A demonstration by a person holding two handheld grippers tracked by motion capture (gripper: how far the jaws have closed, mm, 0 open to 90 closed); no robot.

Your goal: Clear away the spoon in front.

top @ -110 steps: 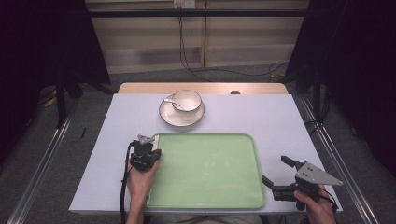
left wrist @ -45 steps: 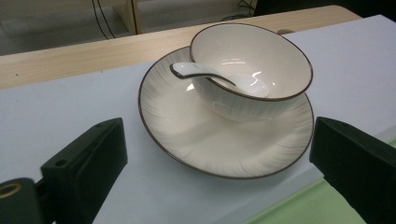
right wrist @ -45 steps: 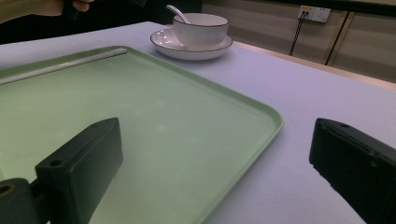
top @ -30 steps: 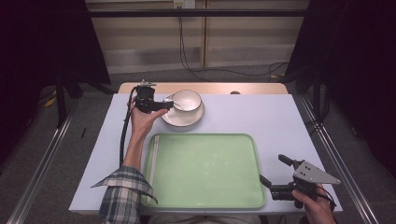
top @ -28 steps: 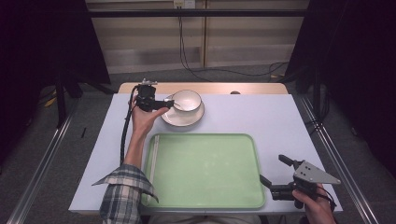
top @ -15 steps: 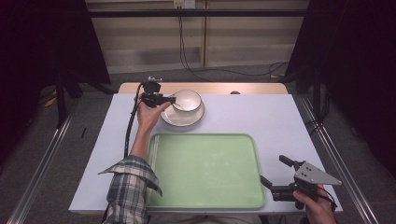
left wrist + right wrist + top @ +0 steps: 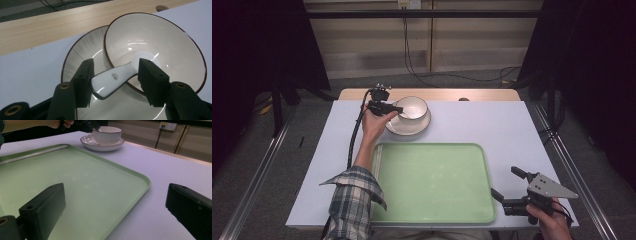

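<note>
While one hand waits by the tray, the other works at the bowl.
Left tongs (image 7: pixel 113 77): at the far left of the counter (image 7: pixel 512 135), jaws just closing in, either side of the white spoon's handle; the left pad looks to touch it, the right pad stands just off it, so not yet pinched.
Spoon (image 7: pixel 117 76): white ceramic, handle over the bowl's near rim, scoop end down inside the bowl.
Bowl (image 7: pixel 413 107): white with a dark rim line, sitting on the saucer (image 7: pixel 404 127) at the counter's far edge.
Right tongs (image 7: pixel 508 192): held at the near right corner, jaws spread wide, nothing between them, pointing toward the tray.
Tray (image 7: pixel 432 182): pale green, near centre of the counter, well apart from the bowl.
Left sleeve (image 7: pixel 352 192): plaid, stretched along the tray's left edge.
</note>
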